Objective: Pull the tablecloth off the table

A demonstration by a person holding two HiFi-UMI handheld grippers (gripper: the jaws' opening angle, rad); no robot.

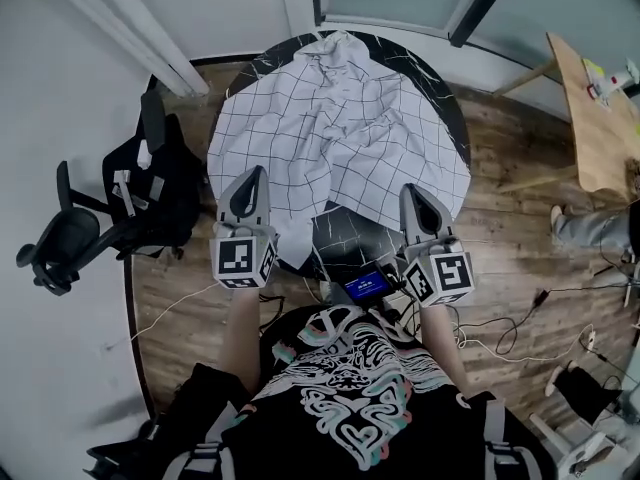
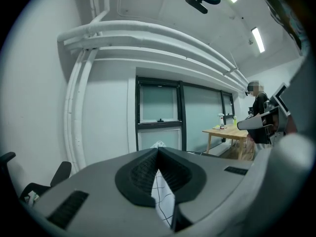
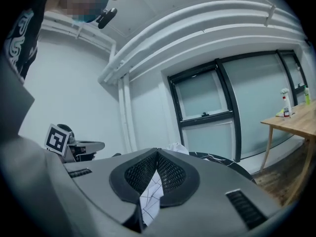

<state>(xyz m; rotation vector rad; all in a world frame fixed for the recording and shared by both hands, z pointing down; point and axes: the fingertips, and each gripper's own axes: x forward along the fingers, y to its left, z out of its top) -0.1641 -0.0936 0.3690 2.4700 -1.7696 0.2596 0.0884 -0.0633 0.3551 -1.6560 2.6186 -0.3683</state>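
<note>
A white tablecloth (image 1: 335,128) with a thin black grid lies crumpled and bunched over a round black marble table (image 1: 352,234), whose near part shows bare. My left gripper (image 1: 252,180) is shut on the cloth's near left edge, my right gripper (image 1: 412,198) on its near right edge. In the left gripper view a strip of the tablecloth (image 2: 162,194) is pinched between the closed pads of the left gripper (image 2: 158,150). The right gripper view shows the same, with the tablecloth (image 3: 149,197) hanging from the shut right gripper (image 3: 157,152); the cloth's far heap (image 3: 176,147) shows beyond.
A black office chair (image 1: 58,240) and dark gear (image 1: 150,183) stand to the left. A wooden table (image 1: 598,118) with bottles is at the right, with a person (image 2: 258,107) near it. Cables (image 1: 520,323) run over the wood floor. A small blue-lit device (image 1: 366,288) sits at my chest.
</note>
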